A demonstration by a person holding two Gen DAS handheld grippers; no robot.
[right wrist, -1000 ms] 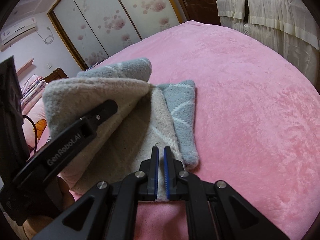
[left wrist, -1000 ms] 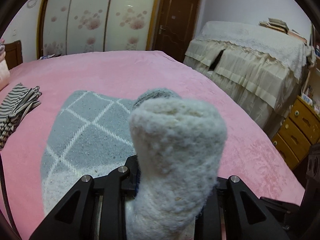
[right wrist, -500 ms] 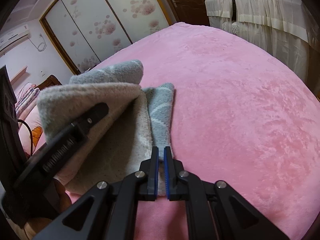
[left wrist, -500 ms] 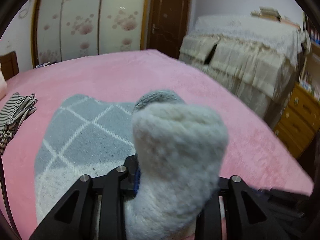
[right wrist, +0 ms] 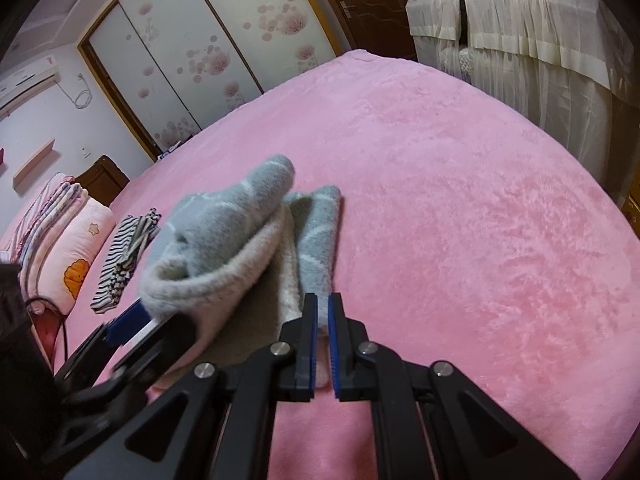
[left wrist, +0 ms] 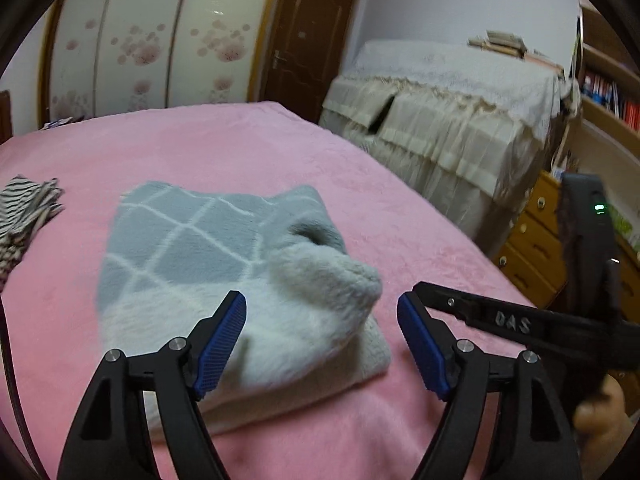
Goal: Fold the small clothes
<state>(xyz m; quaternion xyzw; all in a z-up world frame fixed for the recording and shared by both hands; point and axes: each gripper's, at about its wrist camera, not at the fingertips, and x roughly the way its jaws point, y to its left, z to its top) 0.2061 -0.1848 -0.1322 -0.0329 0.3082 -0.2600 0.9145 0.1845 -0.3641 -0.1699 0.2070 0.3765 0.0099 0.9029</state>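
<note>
A fluffy grey garment with a white diamond grid and a cream lower band (left wrist: 224, 264) lies folded over on the pink bed. My left gripper (left wrist: 320, 334) is open and empty just in front of the raised cream fold, which drops onto the lower layer. My right gripper (right wrist: 323, 334) is shut with a narrow gap, pinching the cream edge of the grey garment (right wrist: 224, 248) at its near right corner. The right gripper's finger also shows in the left wrist view (left wrist: 488, 322).
The pink bedspread (right wrist: 460, 208) stretches far and right. A striped black-and-white garment (left wrist: 24, 216) lies left of the grey one, also in the right wrist view (right wrist: 124, 256). Pillows (right wrist: 72, 248) lie at far left. A covered cabinet (left wrist: 452, 120) and wooden drawers (left wrist: 532, 248) stand right of the bed.
My left gripper has opened and let go of the cream fold, which has dropped onto the garment. The right gripper keeps its pinch on the near edge.
</note>
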